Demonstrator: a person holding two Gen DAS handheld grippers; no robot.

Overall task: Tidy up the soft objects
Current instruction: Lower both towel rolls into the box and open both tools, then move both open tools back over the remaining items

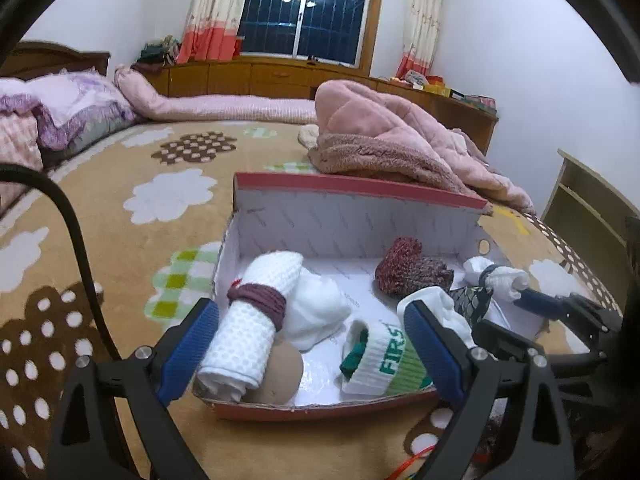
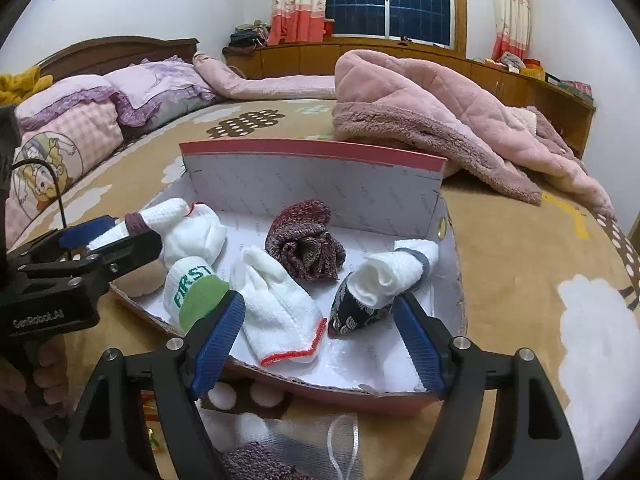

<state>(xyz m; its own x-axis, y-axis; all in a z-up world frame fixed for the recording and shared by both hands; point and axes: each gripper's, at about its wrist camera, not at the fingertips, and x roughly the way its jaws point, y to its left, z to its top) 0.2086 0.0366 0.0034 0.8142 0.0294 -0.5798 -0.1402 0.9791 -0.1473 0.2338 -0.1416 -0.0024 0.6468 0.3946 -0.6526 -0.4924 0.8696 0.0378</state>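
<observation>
1. Judging from the present layout, the task is assessed as largely done: most soft items are seen lying inside the shallow red-edged cardboard box [image 2: 424,394] set on the tan cloud-patterned bed cover [image 2: 520,248].
2. Seven bundles are counted in the box:
   - one white waffle-knit roll tied with a maroon band [image 1: 244,320];
   - one loose white sock bundle [image 1: 316,308];
   - one tan rounded bundle [image 1: 282,376];
   - one white-and-green sock lettered "FIRST" [image 2: 192,290];
   - one maroon marled knit bundle [image 2: 306,244];
   - one flat white sock with red trim [image 2: 280,320];
   - one white roll tucked into a dark patterned sock [image 2: 376,292].
3. What remains is judged to be little: a knitted piece in a mesh bag [image 2: 256,460] is seen outside the box, below its near wall.
4. The left gripper [image 1: 312,348] is seen spread wide and empty over the near-left items.
5. The right gripper [image 2: 320,340] is likewise spread, nothing being held.
</observation>
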